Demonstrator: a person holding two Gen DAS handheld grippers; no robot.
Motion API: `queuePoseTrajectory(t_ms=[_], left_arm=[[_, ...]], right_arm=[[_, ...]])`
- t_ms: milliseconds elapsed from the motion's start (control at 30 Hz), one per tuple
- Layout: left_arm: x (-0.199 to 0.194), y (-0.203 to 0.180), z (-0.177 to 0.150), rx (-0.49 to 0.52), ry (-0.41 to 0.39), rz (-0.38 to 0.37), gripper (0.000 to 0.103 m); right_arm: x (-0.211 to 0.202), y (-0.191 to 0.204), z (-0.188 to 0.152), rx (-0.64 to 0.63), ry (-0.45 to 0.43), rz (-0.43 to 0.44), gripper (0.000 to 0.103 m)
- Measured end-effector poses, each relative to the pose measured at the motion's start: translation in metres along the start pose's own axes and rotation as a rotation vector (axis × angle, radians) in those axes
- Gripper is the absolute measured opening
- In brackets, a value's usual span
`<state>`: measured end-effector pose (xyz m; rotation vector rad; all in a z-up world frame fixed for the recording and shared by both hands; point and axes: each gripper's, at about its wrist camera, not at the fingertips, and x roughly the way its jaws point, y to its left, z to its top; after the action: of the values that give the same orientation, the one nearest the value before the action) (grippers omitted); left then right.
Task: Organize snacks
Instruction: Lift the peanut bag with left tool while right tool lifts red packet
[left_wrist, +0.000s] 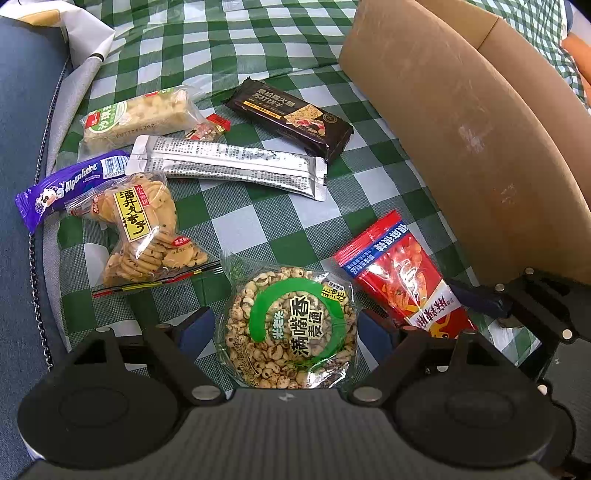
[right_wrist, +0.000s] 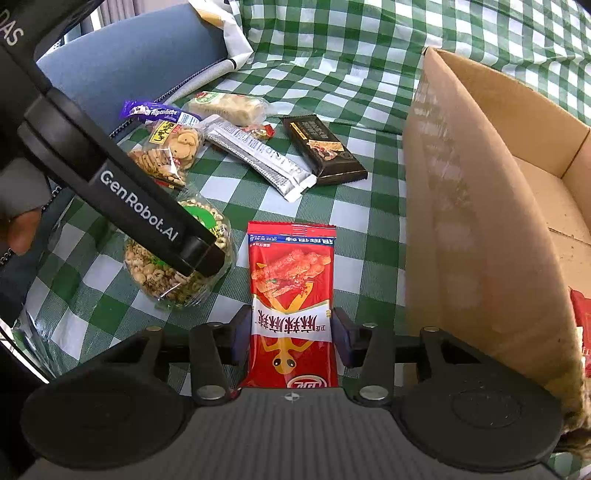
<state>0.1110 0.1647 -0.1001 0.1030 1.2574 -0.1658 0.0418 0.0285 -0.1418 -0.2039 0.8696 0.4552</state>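
Beside red packet (right_wrist: 291, 295): round puffed-grain pack (right_wrist: 177, 266) | cardboard box (right_wrist: 480, 229) right

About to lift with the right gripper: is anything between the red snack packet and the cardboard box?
Nothing visible lies on the cloth between the red snack packet and the cardboard box. The box's near wall stands tall beside it, so the packet must probably go up and over. The right gripper jaws already flank the packet.

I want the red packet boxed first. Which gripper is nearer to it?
Right. The right gripper has its fingers on either side of the red packet; the left gripper straddles the round puffed snack beside it.
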Motion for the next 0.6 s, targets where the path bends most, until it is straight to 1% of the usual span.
queuePoseTrajectory(t_ms=[67,167,300,433,600], left_arm=[[0.000,-0.001,0.000,0.002,0.003,0.002,0.091],[0.002,-0.004,-0.001,0.018,0.012,0.005,0.099],[0.006,-0.007,-0.002,0.039,0.024,0.012,0.099],[0.010,-0.004,-0.003,0.027,0.038,0.035,0.098],[0.010,-0.003,-0.003,0.026,0.037,0.027,0.091]], right_arm=[[0.000,0.000,-0.001,-0.004,-0.001,-0.005,0.047],[0.000,0.000,-0.001,-0.004,-0.002,-0.006,0.047],[0.000,0.000,-0.002,-0.005,-0.003,-0.008,0.047],[0.000,0.000,-0.002,-0.005,-0.003,-0.007,0.047],[0.000,0.000,-0.002,-0.005,-0.003,-0.008,0.047]])
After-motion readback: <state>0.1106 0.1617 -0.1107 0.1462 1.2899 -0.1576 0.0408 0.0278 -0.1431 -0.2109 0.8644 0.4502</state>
